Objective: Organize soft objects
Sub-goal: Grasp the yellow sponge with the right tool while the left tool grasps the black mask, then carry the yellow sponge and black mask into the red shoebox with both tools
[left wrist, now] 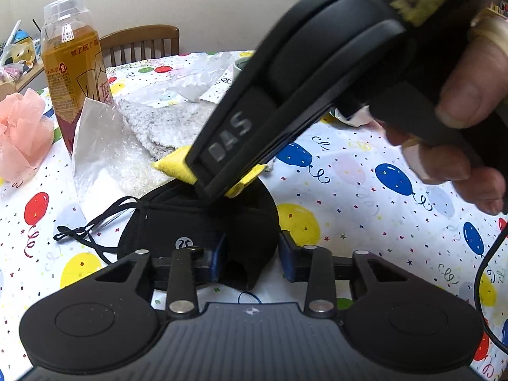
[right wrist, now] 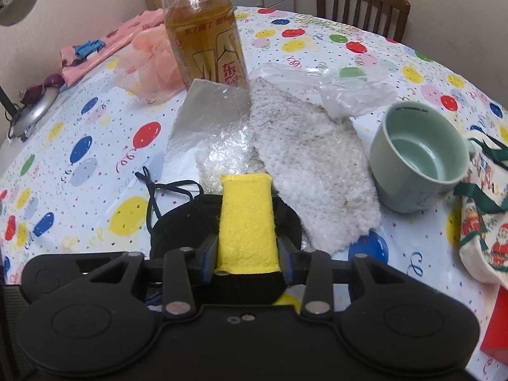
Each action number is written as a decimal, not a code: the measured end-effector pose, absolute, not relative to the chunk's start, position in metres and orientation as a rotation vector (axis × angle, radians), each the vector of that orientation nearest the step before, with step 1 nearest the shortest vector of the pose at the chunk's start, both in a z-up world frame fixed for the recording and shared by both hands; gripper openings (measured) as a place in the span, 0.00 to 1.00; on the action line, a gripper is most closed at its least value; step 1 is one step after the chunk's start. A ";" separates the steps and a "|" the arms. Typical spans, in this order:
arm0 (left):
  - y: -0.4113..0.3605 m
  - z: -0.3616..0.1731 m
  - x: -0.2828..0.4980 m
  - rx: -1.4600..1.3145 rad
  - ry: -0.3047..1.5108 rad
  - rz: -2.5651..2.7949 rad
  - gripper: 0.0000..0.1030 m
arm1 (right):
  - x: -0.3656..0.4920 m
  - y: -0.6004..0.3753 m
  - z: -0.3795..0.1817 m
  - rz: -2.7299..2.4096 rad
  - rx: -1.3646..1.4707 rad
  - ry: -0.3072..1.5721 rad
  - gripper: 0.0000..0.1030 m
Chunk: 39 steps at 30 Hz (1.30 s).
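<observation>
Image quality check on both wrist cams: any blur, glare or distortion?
Left wrist: the right gripper and the hand holding it loom large and soft up close; the tablecloth stays sharp. Right wrist: fisheye curves the table edge, corners vignette dark, and glare whitens the bubble wrap; the yellow sponge is crisp.

bottle [right wrist: 203, 28] upright | mug [right wrist: 419, 158] | chair [right wrist: 362, 3] | balloon tablecloth [right wrist: 95, 133]

Illumination is even, soft and indoor; shadows on the tablecloth [right wrist: 95, 120] are faint. Both views bow strongly toward dark, vignetted corners. The bubble wrap [right wrist: 222, 133] shows mild glare. The person's hand [left wrist: 460, 120] appears blurred and close.
</observation>
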<state>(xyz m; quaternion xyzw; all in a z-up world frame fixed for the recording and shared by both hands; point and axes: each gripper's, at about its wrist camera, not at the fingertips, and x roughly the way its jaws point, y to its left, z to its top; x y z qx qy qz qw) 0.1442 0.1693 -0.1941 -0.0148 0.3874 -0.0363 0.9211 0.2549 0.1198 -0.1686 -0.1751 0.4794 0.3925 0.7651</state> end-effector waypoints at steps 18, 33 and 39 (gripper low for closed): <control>0.173 -0.170 0.147 -0.122 0.785 -0.069 0.13 | 0.248 0.028 -0.116 0.721 -0.217 0.991 0.37; 0.168 -0.106 0.142 -0.219 0.725 -0.066 0.12 | 0.233 -0.057 -0.076 0.637 -0.112 0.939 0.37; 0.147 -0.076 0.146 -0.231 0.690 -0.081 0.12 | 0.232 -0.087 -0.060 0.618 -0.081 0.909 0.37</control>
